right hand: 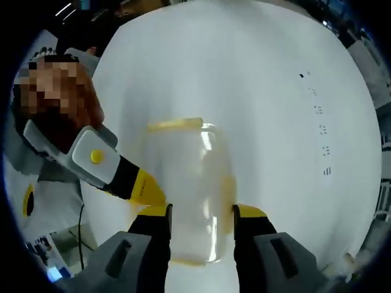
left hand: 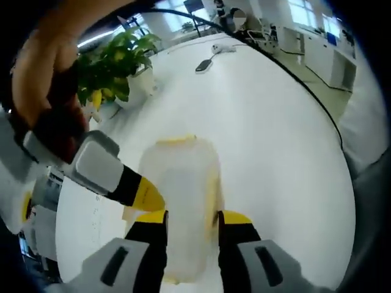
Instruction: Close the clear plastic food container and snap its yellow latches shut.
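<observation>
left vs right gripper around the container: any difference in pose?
Little. The left gripper straddles the clear container over its near end; the right gripper straddles the container alike. In each view another gripper's yellow tip comes in from the left beside the container. Both look open, jaws either side of the box.

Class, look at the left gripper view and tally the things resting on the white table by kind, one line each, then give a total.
Clear plastic container: 1
Potted plant: 1
Dark flat device: 1
Small white item: 1
Total: 4
</observation>
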A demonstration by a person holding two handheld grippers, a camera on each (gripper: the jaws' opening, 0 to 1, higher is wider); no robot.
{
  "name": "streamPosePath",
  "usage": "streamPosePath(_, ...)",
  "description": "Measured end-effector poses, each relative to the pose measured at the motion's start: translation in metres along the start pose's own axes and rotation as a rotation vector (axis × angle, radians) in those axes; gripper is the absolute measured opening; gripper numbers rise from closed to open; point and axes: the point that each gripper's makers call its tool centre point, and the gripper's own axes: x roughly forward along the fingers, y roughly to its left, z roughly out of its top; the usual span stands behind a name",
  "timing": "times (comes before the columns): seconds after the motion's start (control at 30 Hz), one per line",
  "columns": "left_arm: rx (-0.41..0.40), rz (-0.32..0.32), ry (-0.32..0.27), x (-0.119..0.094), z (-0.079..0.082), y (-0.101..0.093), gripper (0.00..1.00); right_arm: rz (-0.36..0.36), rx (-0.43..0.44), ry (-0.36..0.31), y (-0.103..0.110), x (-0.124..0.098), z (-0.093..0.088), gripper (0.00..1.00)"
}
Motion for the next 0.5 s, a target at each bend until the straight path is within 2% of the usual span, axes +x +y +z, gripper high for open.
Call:
streamPosePath(0.23,-0.018,0.023,0.022,0.0001,0.0001,0.0013,0.26,-0.007,-0.003,0.022,0.0003,-0.0011,-0.0008,0.37)
streamPosePath(0.5,0.013,0.057,0.030,0.0011,0.0007,0.0013,0.24,0.020,0.020,-0.017,-0.0018,-0.0014,-0.0015,0.36)
